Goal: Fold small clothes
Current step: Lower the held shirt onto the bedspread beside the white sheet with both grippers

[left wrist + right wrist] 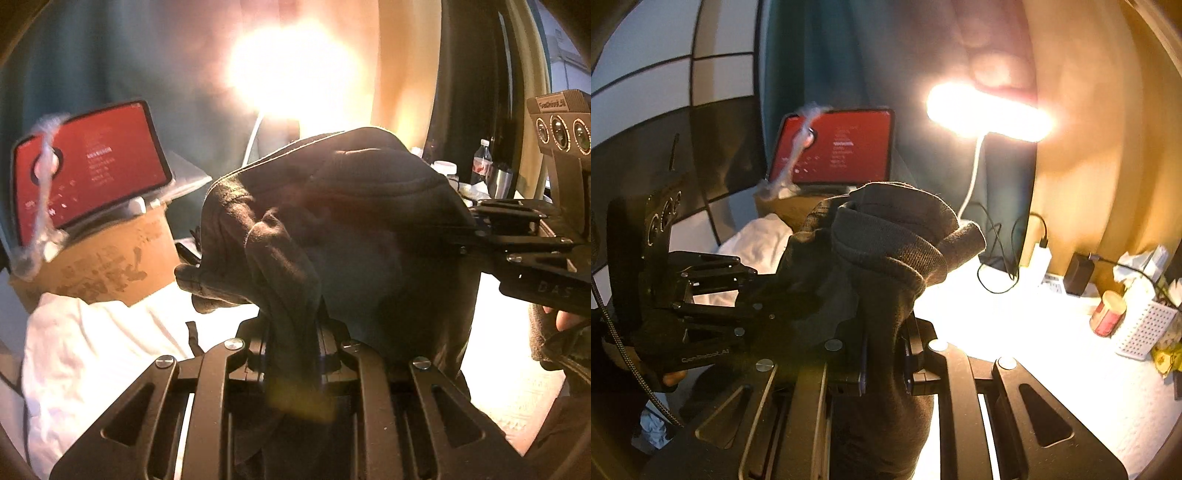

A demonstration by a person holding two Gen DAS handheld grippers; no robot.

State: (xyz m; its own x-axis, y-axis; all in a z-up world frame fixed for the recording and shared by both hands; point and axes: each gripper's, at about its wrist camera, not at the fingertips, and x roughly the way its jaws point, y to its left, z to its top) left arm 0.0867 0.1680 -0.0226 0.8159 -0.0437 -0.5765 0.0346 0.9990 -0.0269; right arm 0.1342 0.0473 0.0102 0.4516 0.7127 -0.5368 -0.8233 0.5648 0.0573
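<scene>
Both tongs are pinched shut on one dark garment (332, 206), which is held in the air between them. In the left wrist view, the left tongs (291, 354) grip a bunched fold at 6 o'clock, and the right tongs (476, 221) enter from 3 o'clock. In the right wrist view, the right tongs (882, 354) clamp the cloth at 6 o'clock, with the left tongs (753, 291) at 9 o'clock.

The garment is crumpled and no flat fold is visible, so folding is judged barely begun. Remaining steps: the piece is to be laid on the lit table (1015, 332), smoothed and folded. A white cloth (92, 350) lies at 8 o'clock, unfolded, before a cardboard box (103, 258) carrying a red-screened tablet (92, 166).
</scene>
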